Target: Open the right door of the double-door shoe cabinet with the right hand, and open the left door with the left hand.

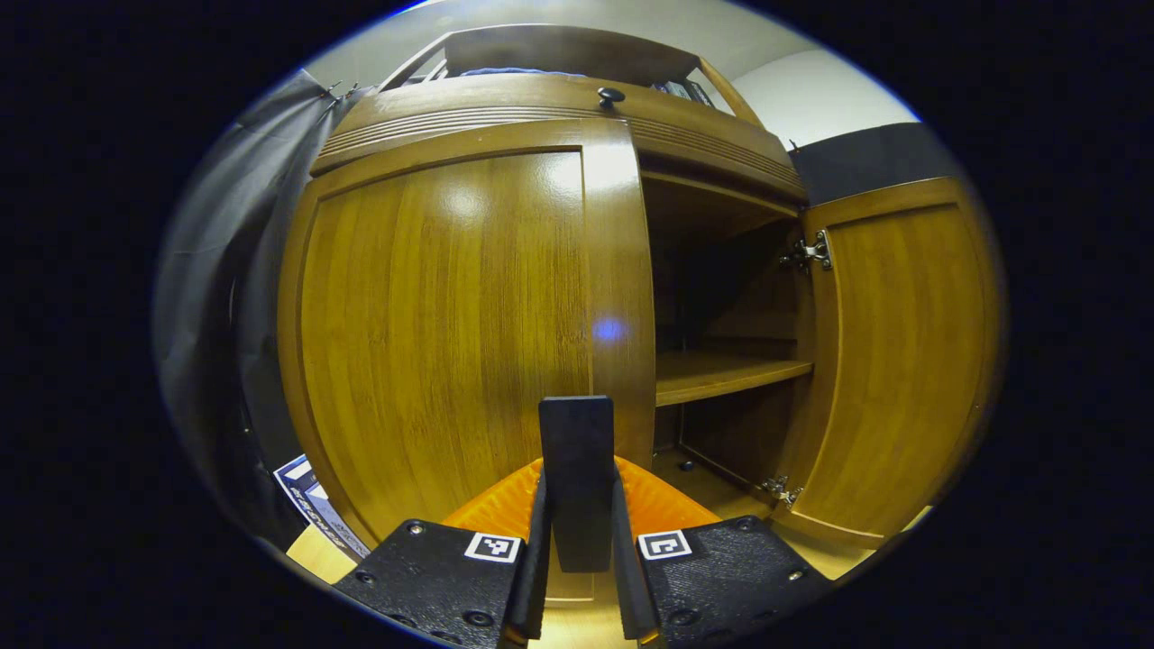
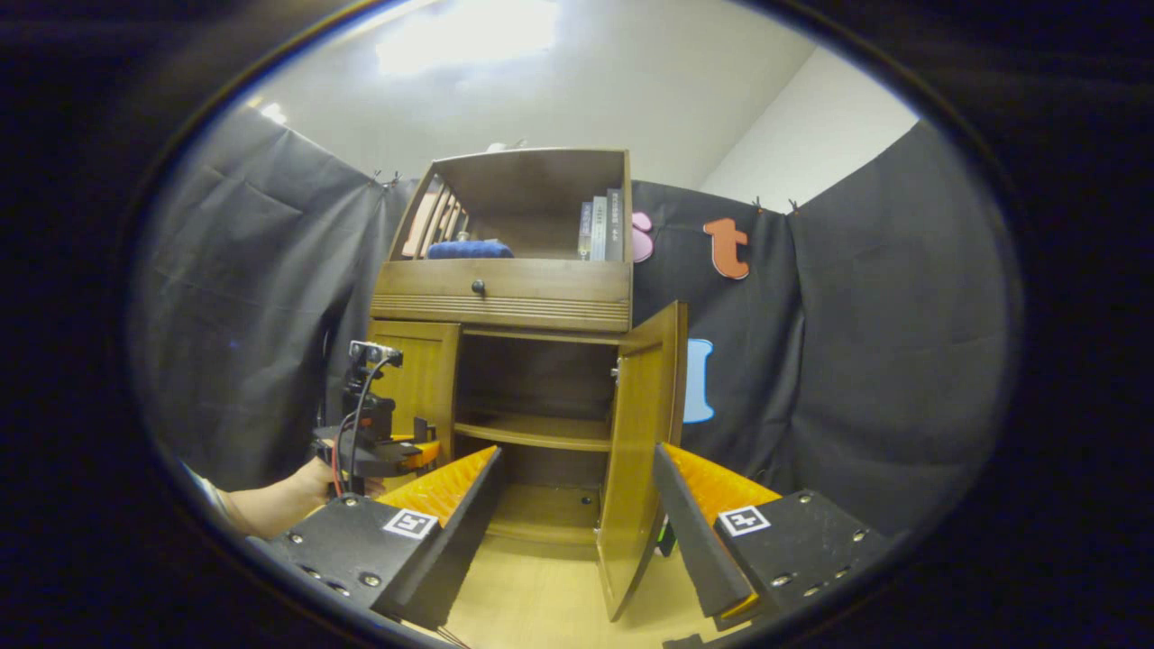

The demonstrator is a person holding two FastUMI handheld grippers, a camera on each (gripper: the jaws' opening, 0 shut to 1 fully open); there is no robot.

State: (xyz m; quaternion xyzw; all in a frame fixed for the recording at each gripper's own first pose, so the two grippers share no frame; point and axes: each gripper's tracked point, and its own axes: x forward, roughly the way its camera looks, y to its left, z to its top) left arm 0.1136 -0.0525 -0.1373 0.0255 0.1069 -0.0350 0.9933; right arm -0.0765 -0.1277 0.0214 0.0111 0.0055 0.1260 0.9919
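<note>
Glossy brown wooden left door [image 1: 451,333] closed, its dark upright handle [image 1: 577,478] clenched between left gripper [image 1: 577,505] fingers. Matching flat-panelled right door [image 2: 642,451] swung wide. Right gripper [image 2: 577,505] released, jaws spread.

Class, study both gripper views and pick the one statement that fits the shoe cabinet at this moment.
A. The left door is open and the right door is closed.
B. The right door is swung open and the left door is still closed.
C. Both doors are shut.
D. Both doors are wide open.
B: the right door stands swung out, baring the inner shelf, while the left door lies flat against the cabinet, the left tool shut on its handle.
</note>
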